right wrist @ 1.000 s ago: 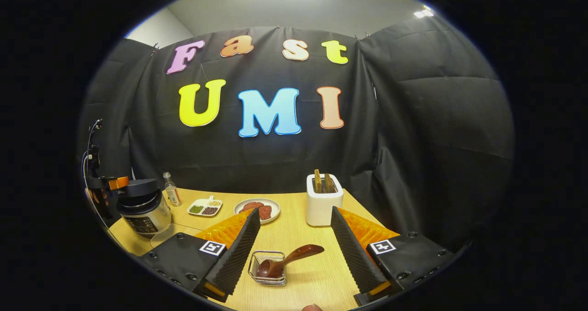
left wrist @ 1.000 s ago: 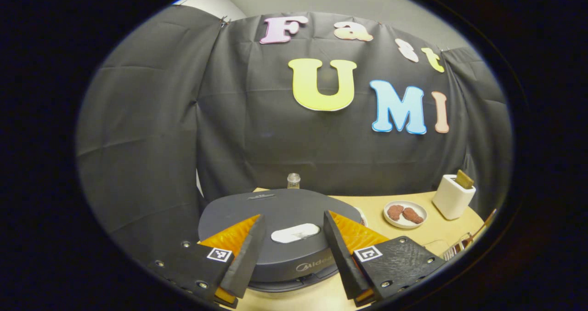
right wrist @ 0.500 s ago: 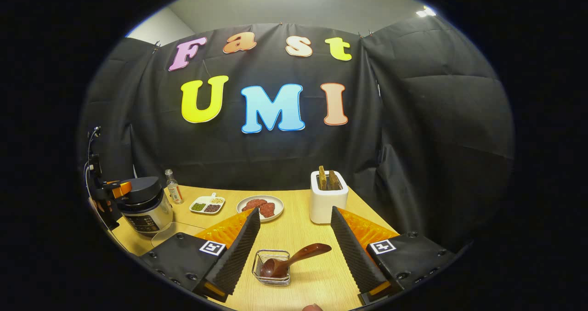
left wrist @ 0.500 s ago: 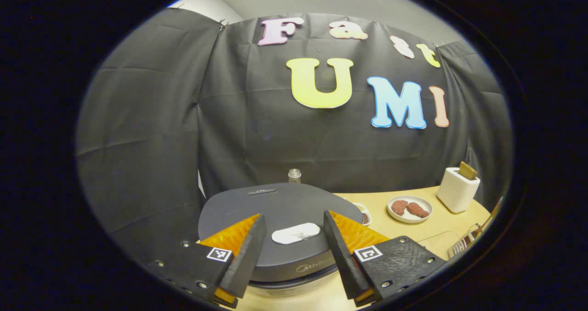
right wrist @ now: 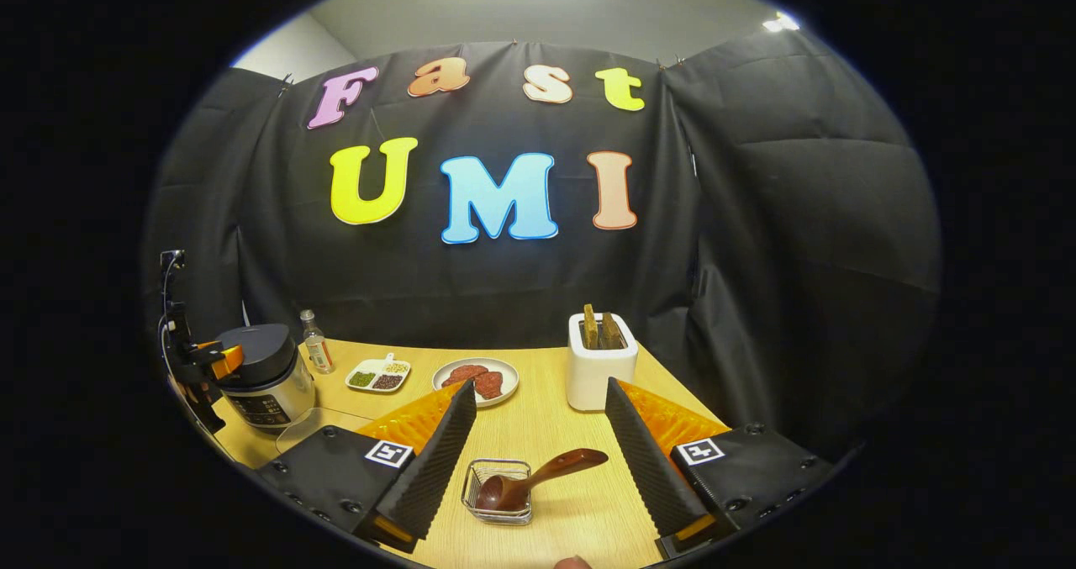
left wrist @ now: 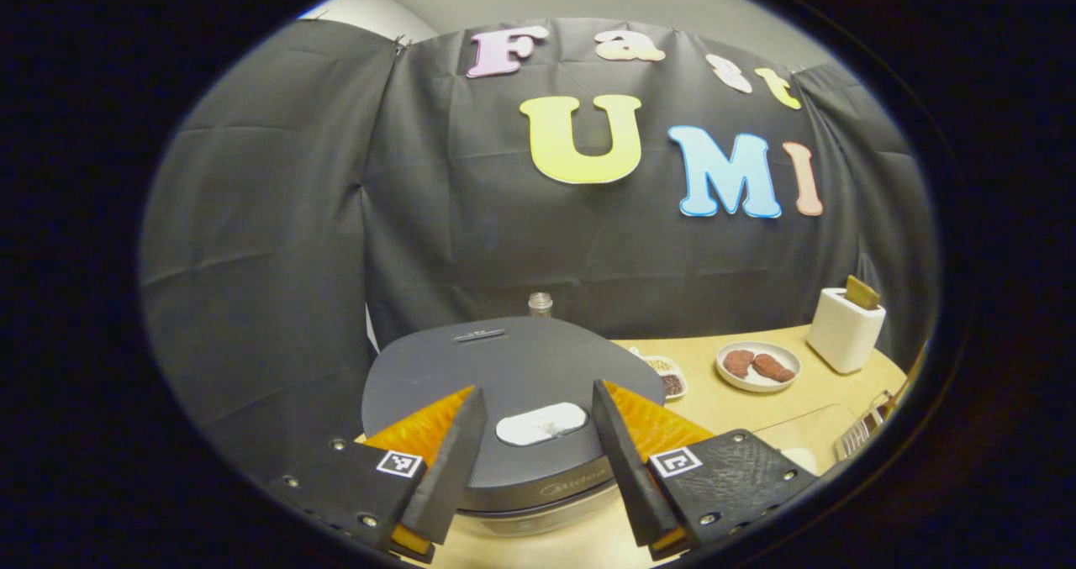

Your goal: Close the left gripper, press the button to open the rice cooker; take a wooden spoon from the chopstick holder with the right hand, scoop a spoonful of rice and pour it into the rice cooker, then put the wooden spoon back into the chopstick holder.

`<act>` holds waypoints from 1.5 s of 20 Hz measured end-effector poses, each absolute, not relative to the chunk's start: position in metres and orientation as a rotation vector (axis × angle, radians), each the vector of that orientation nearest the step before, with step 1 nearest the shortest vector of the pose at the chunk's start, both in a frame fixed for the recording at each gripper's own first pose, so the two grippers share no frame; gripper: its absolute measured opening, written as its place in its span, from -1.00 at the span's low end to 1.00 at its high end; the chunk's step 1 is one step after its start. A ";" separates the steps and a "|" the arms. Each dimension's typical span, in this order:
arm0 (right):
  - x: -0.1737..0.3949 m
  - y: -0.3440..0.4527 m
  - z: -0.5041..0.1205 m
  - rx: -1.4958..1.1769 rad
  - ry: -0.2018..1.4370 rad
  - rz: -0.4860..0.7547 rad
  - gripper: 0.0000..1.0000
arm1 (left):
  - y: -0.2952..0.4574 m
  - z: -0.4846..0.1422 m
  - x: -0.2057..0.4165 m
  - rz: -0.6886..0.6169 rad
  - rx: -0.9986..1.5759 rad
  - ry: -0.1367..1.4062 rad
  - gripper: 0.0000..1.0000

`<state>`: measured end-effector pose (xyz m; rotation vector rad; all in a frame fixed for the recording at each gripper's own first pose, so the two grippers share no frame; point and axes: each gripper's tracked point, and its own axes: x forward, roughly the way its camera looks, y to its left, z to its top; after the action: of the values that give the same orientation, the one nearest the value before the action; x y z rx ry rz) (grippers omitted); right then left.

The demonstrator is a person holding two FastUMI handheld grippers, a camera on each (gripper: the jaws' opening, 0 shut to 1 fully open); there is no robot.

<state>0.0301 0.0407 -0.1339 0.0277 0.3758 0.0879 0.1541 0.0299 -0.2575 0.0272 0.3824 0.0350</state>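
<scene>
Fingers of each empty tool, left tool [left wrist: 538,464] and right tool [right wrist: 542,468], spread wide; rice cooker [left wrist: 513,409] base cut off.

Left gripper view close above rice cooker [left wrist: 513,367]; right gripper view farther, both wall-facing.

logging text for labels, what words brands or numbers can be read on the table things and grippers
None reads clearly.
rice cooker brand mark: too blurred.
control panel: too small.
bottle label: too small.
left gripper, right gripper: square coded markers, no words.
</scene>
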 end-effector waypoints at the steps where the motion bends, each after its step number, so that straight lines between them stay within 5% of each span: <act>1: 0.032 0.042 -0.134 0.025 0.376 0.091 0.95 | 0.029 -0.258 0.154 0.035 0.027 0.378 0.67; 11: 0.037 0.064 -0.124 0.011 0.346 0.137 0.96 | 0.027 -0.253 0.158 0.010 0.057 0.376 0.63; 19: 0.029 0.051 -0.098 0.054 0.285 0.147 0.96 | -0.007 -0.157 0.153 -0.042 0.052 0.238 0.60; 30: 0.007 0.017 -0.063 0.101 0.199 0.212 0.95 | -0.072 -0.062 0.068 -0.070 0.065 0.122 0.62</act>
<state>0.0066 0.0170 -0.0633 0.1006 0.1990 0.2120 0.0681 -0.0722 -0.0618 0.0652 0.1222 -0.0700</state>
